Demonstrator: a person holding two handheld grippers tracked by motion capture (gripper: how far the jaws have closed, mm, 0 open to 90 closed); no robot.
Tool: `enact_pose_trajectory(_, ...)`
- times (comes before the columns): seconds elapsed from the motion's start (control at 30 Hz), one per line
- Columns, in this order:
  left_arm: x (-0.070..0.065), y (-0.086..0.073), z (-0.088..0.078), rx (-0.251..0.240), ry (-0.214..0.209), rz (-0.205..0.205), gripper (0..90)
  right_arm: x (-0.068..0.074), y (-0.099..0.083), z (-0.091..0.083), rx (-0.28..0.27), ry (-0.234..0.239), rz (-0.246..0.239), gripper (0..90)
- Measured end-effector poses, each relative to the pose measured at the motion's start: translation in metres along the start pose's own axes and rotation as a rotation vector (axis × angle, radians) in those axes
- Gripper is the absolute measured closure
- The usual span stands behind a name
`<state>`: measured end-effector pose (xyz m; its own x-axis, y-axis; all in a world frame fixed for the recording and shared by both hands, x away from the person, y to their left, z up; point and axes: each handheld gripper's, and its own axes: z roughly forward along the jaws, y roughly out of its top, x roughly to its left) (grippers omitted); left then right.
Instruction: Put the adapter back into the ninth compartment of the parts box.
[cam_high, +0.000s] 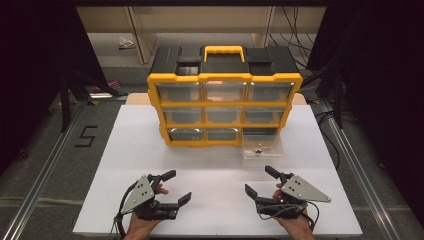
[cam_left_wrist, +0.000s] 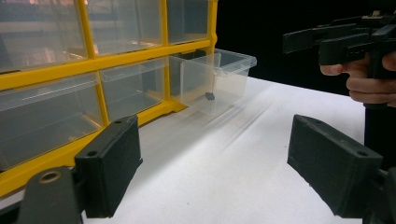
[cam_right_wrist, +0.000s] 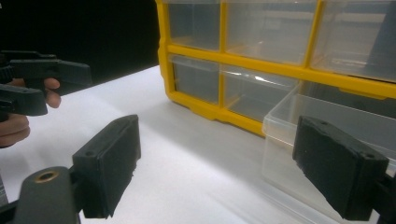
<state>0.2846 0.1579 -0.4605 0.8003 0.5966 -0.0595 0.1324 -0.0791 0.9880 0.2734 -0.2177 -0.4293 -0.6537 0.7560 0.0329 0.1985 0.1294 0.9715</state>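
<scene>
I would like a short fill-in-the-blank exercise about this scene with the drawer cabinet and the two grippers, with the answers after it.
1. The frame of the drawer cabinet is black and ____.
2. The pulled-out drawer belongs to the ____ row.
3. Both the left gripper and the right gripper have their jaws ____.
4. The cabinet stands on a ____ table.

Missing words: yellow; bottom; open; white

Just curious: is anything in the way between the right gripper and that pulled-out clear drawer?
Nothing visible. Bare white table lies between the open right gripper and the clear drawer.
</scene>
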Motion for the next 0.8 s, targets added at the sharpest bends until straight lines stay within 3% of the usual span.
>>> enact_pose_trajectory(0.8, 0.0005, -0.0002, 0.0018, 0.002, 0.000, 0.001, 16.8, -0.0052, -0.0023, -0.0039, -0.001, -0.016, 0.000, 16.0)
